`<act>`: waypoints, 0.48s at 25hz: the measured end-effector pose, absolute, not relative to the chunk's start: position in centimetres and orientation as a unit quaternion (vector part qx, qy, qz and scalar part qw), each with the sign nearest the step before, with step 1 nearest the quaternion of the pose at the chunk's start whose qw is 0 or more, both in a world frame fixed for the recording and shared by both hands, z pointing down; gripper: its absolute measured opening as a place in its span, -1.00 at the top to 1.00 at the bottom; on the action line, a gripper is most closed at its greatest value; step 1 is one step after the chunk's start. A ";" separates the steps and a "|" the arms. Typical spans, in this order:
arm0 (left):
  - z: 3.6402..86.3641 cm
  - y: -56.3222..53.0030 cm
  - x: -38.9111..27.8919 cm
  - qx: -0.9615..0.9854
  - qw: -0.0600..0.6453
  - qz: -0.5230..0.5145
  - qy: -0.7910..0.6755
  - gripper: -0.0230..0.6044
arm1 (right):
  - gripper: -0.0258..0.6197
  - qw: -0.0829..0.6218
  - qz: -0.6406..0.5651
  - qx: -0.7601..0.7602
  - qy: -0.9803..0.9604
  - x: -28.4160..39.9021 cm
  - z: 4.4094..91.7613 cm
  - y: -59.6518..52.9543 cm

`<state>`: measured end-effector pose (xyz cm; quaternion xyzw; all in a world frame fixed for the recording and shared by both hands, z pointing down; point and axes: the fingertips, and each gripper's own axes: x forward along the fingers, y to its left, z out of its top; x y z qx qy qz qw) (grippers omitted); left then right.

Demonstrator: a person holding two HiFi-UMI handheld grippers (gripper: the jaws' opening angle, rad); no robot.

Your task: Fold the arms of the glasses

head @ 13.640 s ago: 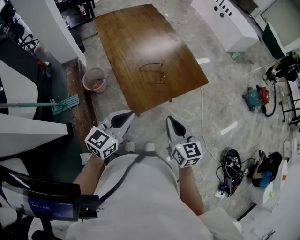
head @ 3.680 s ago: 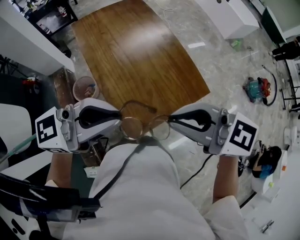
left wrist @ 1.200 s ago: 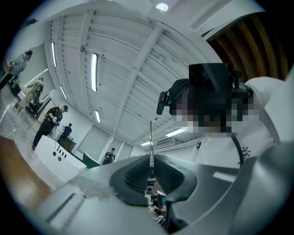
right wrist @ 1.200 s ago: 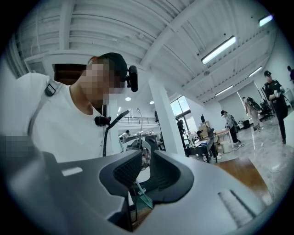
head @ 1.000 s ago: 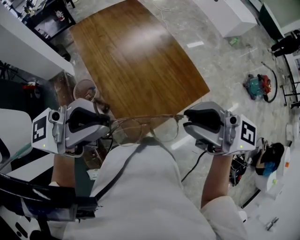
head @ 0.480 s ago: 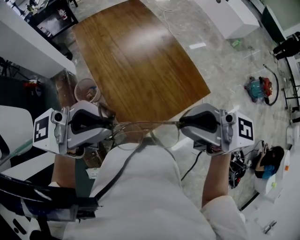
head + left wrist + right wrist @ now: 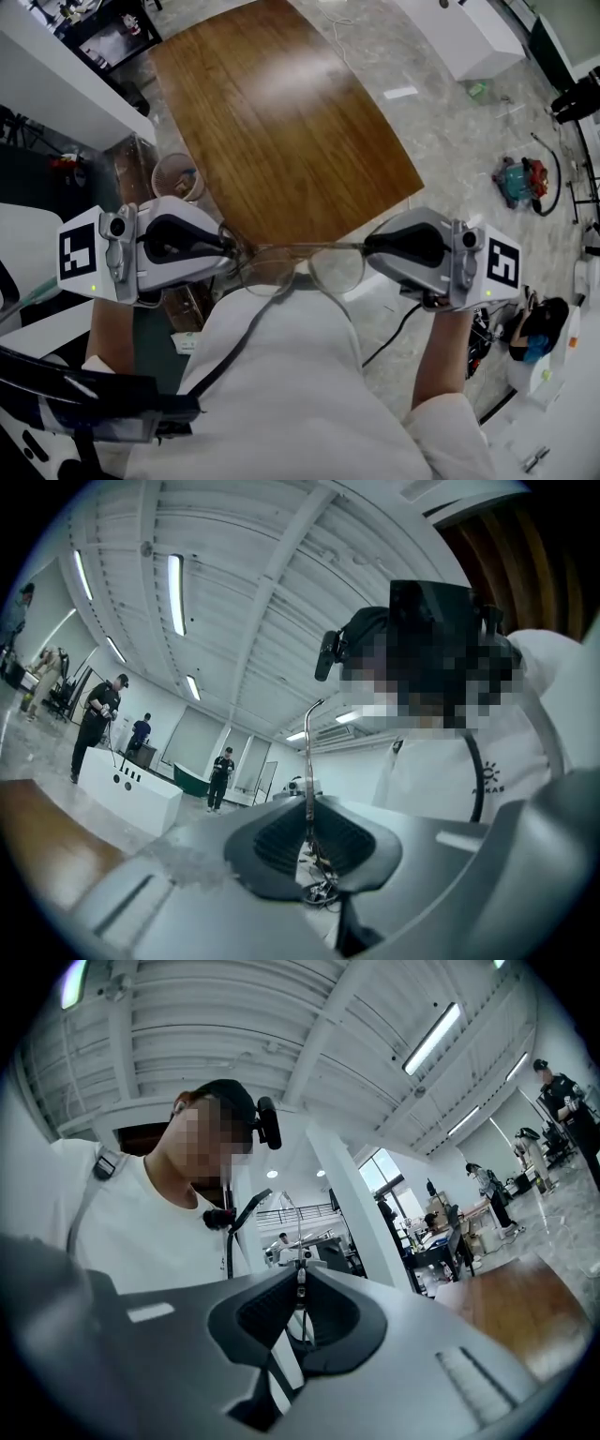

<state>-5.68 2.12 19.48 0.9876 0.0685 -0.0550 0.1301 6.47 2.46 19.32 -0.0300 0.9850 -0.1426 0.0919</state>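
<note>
mid-fold, in the air below the tabletop (image 7: 281, 122)'s near edge. left gripper (image 7: 228, 250) pinched tight on one wire end, right gripper (image 7: 367, 248) just closed onto the other. glasses (image 7: 337, 270) strung between them at lower centre. next: swing one arm in toward the lenses, gently.
</note>
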 end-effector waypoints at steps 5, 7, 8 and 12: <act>21.6 2.7 -4.5 0.991 0.106 0.028 0.075 0.83 | 0.83 0.065 -0.134 -0.037 0.988 6.9 19.8 2.7; 22.7 2.9 -4.3 0.990 0.095 0.070 0.076 0.83 | 0.83 0.054 -0.128 -0.039 0.989 6.8 19.9 2.7; 23.2 3.0 -4.4 0.989 0.089 0.092 0.078 0.83 | 0.83 0.048 -0.125 -0.040 0.990 6.6 19.9 2.6; 24.8 3.0 -4.9 0.977 0.056 0.184 0.087 0.83 | 0.83 0.023 -0.110 -0.045 0.993 5.6 20.4 2.6</act>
